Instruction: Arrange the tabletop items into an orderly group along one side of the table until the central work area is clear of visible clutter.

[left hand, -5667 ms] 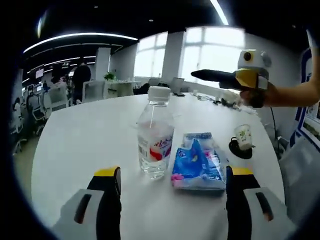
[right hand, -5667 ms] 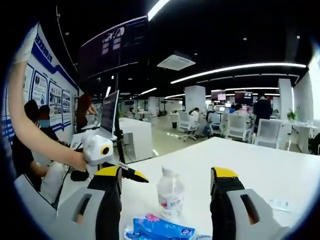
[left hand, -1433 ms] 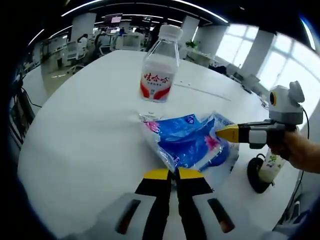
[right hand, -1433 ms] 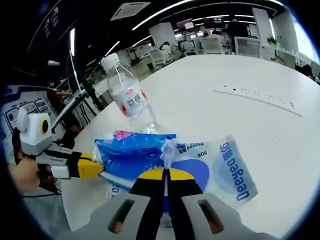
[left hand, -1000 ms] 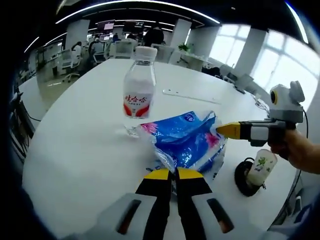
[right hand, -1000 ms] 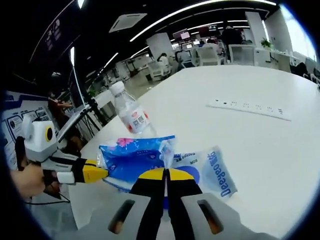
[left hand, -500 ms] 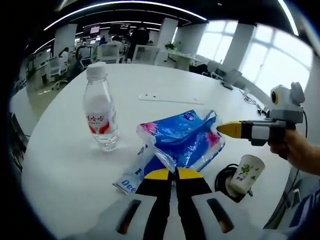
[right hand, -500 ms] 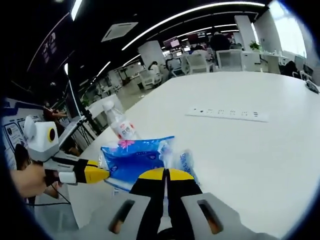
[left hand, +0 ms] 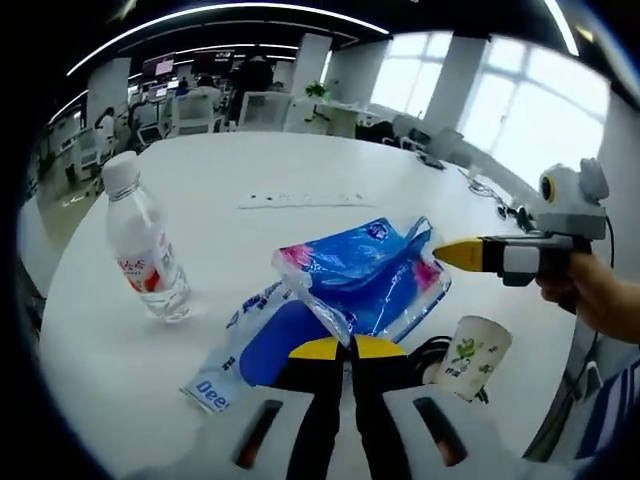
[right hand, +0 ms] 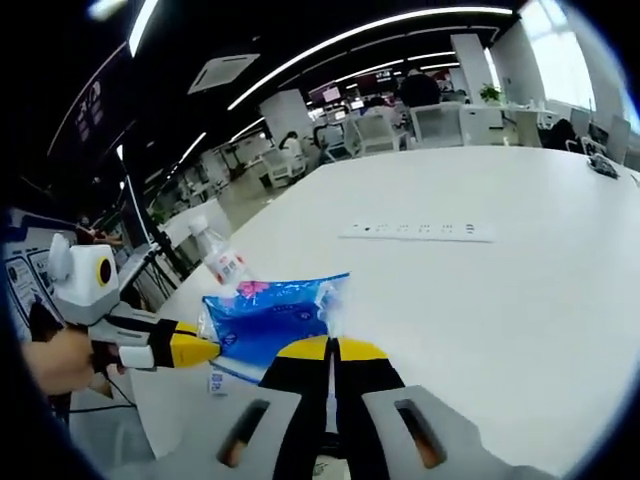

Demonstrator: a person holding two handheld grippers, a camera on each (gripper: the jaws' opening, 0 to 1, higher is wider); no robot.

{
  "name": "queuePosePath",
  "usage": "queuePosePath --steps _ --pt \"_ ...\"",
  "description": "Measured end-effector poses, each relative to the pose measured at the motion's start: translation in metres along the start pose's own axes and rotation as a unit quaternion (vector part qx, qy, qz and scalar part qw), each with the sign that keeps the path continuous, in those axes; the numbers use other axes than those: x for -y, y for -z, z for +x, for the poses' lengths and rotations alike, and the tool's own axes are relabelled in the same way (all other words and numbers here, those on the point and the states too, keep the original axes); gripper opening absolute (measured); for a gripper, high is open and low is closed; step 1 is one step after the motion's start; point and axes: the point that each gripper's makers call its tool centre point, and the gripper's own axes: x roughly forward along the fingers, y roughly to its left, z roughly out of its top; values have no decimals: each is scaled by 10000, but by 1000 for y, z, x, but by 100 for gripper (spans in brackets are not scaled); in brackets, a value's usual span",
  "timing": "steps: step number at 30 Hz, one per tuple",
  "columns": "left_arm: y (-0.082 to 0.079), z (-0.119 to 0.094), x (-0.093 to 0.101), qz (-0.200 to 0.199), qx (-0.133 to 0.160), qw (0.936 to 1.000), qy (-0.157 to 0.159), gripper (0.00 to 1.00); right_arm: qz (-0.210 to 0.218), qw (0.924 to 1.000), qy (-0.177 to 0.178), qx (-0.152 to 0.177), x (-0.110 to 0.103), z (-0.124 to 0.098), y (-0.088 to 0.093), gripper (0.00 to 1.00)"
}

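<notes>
While both grippers pinch it from opposite ends, the blue tissue pack (left hand: 365,268) hangs stretched between them above the white table (left hand: 230,180). The left gripper (left hand: 348,347) has its 2 yellow-tipped jaws pressed together on a crinkled fold at one end of the pack; in the left gripper view the right gripper (left hand: 448,253), held by a hand (left hand: 600,305), meets the opposite end. In the right gripper view the right gripper (right hand: 330,349) likewise has its jaws closed on the pack's plastic (right hand: 268,316), and the left gripper (right hand: 198,350) grips the far end.

Under the lifted pack lies a flat blue-and-white pouch (left hand: 245,350). 1 water bottle (left hand: 145,256) with a red-and-white label stands upright on the table, apart from the pouch. 1 paper cup (left hand: 472,357) printed with green leaves stands near the table's edge on a dark round base (left hand: 432,356). Farther along the table lies a white power strip (left hand: 300,200).
</notes>
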Motion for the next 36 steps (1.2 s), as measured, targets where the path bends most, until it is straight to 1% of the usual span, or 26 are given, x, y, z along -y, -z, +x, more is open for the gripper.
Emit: queuePosePath --steps 2,5,7,15,22,31,33,34,36 --pt "-3 3 4 25 -5 10000 35 2 26 10000 26 34 4 -4 -1 0" --pt "-7 6 14 281 -23 9996 75 2 34 9999 91 52 12 -9 0 0" --pt "-9 9 19 326 -53 9994 88 2 132 9998 110 75 17 -12 0 0" --pt "-17 20 34 506 -125 9984 227 2 152 9994 236 195 33 -26 -5 0" --pt "-16 29 46 590 -210 9975 320 2 256 9988 318 261 43 -35 -4 0" --pt "-24 44 63 667 -227 9965 444 2 349 9977 431 381 61 -47 -8 0" --pt "-24 47 68 765 -246 9957 454 2 377 9974 453 404 66 -50 -8 0" --pt "-22 49 71 901 -266 9946 447 3 392 9973 464 406 69 -52 -7 0" --pt "-21 53 77 931 -292 9941 468 3 412 9970 514 395 74 -54 -4 0"
